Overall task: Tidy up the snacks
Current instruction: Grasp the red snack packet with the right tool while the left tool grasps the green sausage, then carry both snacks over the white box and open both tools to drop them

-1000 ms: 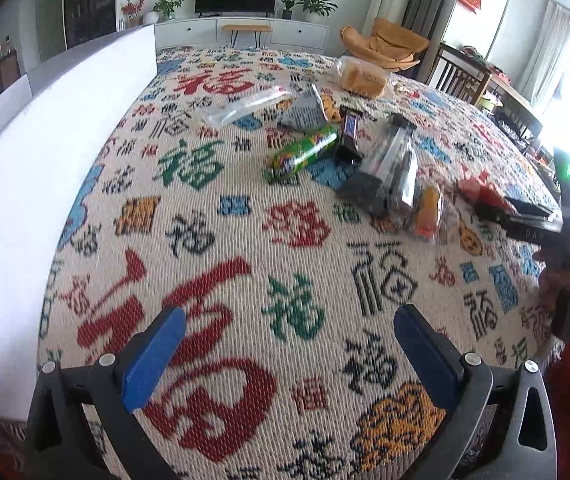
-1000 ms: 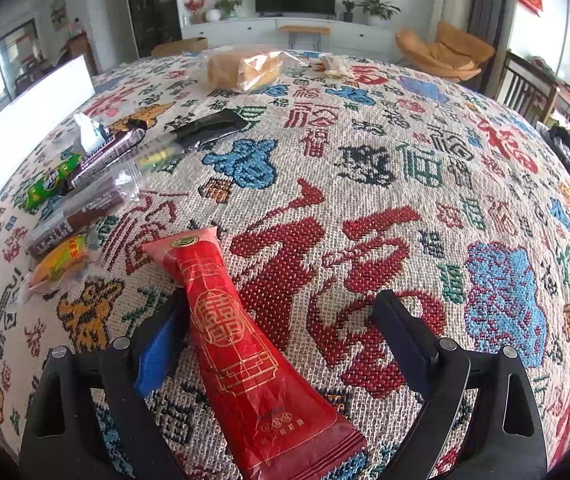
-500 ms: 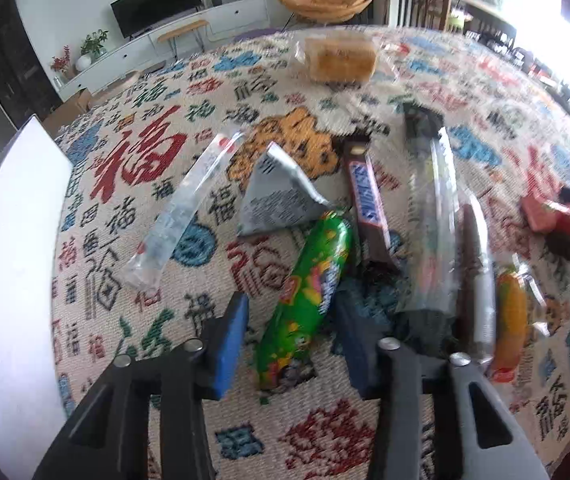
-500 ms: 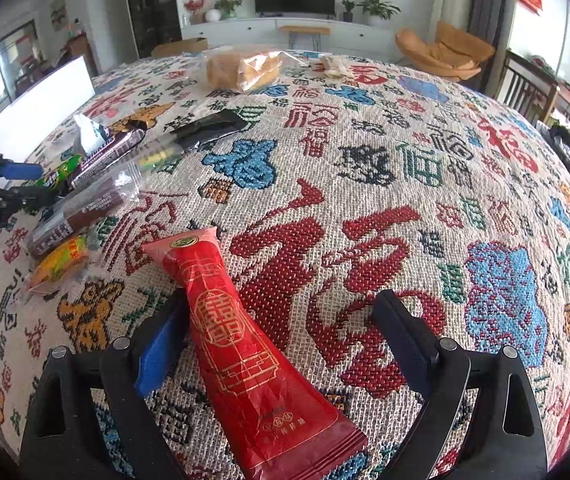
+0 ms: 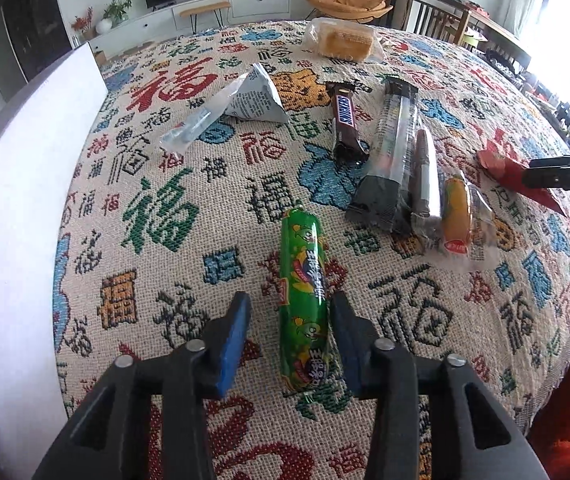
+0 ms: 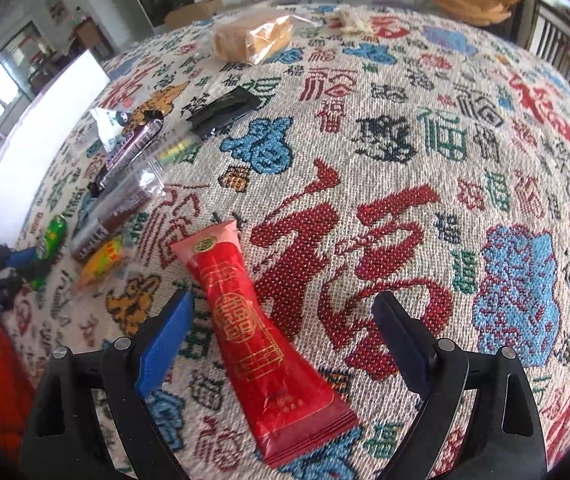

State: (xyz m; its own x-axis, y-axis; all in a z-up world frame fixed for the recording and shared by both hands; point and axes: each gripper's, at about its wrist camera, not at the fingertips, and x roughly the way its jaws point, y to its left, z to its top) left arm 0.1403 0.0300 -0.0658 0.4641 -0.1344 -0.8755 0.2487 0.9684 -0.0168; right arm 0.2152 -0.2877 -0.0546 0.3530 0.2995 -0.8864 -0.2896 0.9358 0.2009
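Observation:
A green sausage-shaped snack (image 5: 305, 300) lies on the patterned tablecloth between the fingers of my left gripper (image 5: 291, 330); the jaws are narrowed around it with a gap on the left side. It also shows at the far left of the right wrist view (image 6: 51, 236). A red snack packet (image 6: 253, 320) lies between the wide-open fingers of my right gripper (image 6: 285, 338), nearer the left pad, untouched. The red packet (image 5: 513, 170) and the right gripper (image 5: 565, 168) show at the right edge of the left wrist view.
A Snickers bar (image 5: 345, 120), a long clear-and-black pack (image 5: 393, 152), a brown stick (image 5: 427, 176), an orange sausage (image 5: 457, 216), a silver triangular pouch (image 5: 257, 98), a clear sachet (image 5: 201, 124) and a bread bag (image 5: 341, 42) lie beyond. A white board (image 5: 13, 200) runs along the left.
My left gripper moved in over the green snack, narrowed its fingers around it, then drew it back toward the near edge, away from the other snacks. The right gripper tilted slightly, still open.

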